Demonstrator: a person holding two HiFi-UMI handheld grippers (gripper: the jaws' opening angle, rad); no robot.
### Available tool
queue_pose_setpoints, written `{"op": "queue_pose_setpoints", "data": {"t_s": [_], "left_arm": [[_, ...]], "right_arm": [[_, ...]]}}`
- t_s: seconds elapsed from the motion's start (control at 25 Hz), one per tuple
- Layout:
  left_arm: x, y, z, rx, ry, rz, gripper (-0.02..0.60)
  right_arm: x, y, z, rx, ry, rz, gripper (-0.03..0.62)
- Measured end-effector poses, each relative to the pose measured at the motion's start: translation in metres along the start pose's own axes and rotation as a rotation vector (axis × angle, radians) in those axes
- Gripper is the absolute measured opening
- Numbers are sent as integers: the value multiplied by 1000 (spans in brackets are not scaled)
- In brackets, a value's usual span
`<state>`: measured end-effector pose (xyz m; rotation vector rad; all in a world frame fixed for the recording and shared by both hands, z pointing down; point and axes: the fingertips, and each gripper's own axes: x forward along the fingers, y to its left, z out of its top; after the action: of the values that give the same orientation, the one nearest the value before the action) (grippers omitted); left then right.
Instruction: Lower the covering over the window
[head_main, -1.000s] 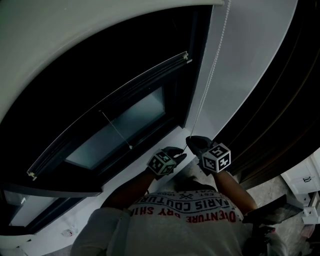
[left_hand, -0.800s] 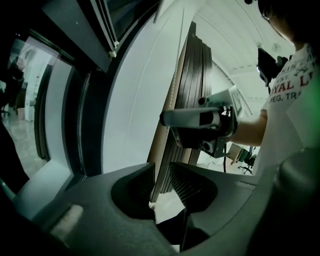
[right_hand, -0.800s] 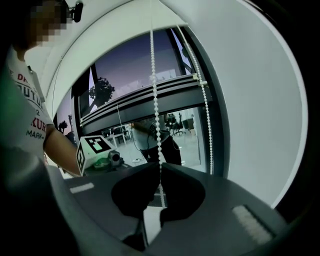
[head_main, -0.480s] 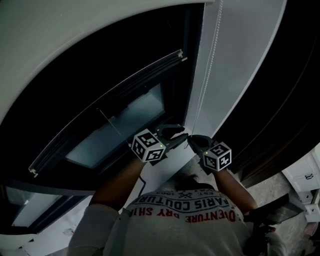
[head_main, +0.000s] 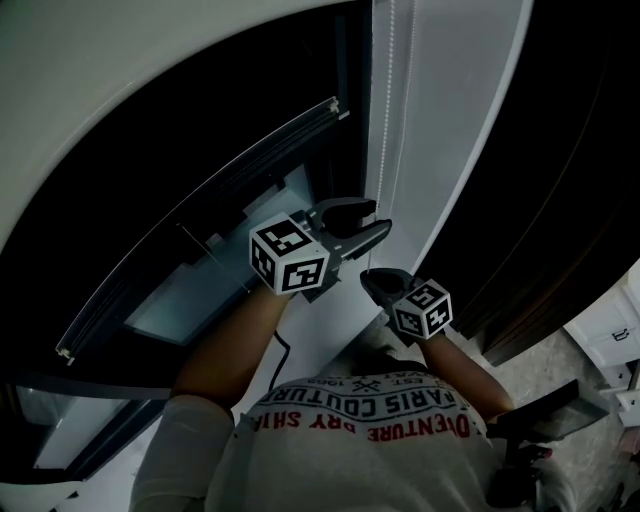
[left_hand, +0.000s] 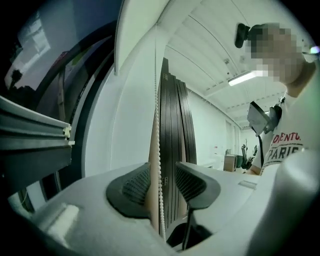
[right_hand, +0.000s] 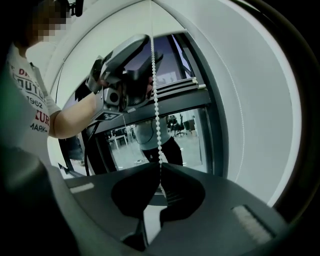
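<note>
A white bead chain (head_main: 388, 120) hangs along the right side of the dark window (head_main: 200, 290). The blind's bottom rail (head_main: 230, 185) crosses the window partway down. My left gripper (head_main: 375, 218) is raised beside the chain and open. Its jaws have just been opening, and in the left gripper view the chain (left_hand: 157, 100) runs between the pads (left_hand: 135, 187) without being pressed. Lower down, my right gripper (head_main: 368, 277) is shut on the chain. The right gripper view shows the beads (right_hand: 155, 100) running into its closed jaws (right_hand: 160, 172), with the left gripper (right_hand: 125, 55) above.
A white wall strip (head_main: 450, 130) stands just right of the chain, and beyond it a dark slatted panel (head_main: 560, 200). The white sill (head_main: 340, 320) lies under the grippers. A white cabinet (head_main: 610, 350) sits at the lower right.
The left gripper has climbed from beside the right gripper to well above it along the chain, and its jaws have spread apart. The right gripper has kept its place on the chain.
</note>
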<state>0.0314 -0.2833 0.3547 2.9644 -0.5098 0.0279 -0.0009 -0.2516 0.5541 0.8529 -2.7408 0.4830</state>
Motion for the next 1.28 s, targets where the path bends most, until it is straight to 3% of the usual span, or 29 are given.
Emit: {"op": "queue_pose_setpoints", "data": {"t_s": [0.08,0.2,0.24,0.48,0.92,1.08,1.28], "left_arm": [[1,1,9,13,-3,18,155],[2,6,16,29,-8,43,18],[2,6,16,27,-10,37,13],[2,5,16,-17,-36,5,8],[0,12,18,-14,-74,33,8],[4,12,-7,13,-6,55,7],[6,12,-47,-18,57,67,7]], "right_arm": [[-1,2,-2,-3,6,3,11],[-1,1,-3,-5,10,4,11],[-1,0,-3,-4,9,5,11],[-4,-2,-3,8,2,7,11],[-5,-4,-1,60,-24,20,11],[-1,-3,-25,64,47,17,11],[0,-4,-65,101,131,20,11]]}}
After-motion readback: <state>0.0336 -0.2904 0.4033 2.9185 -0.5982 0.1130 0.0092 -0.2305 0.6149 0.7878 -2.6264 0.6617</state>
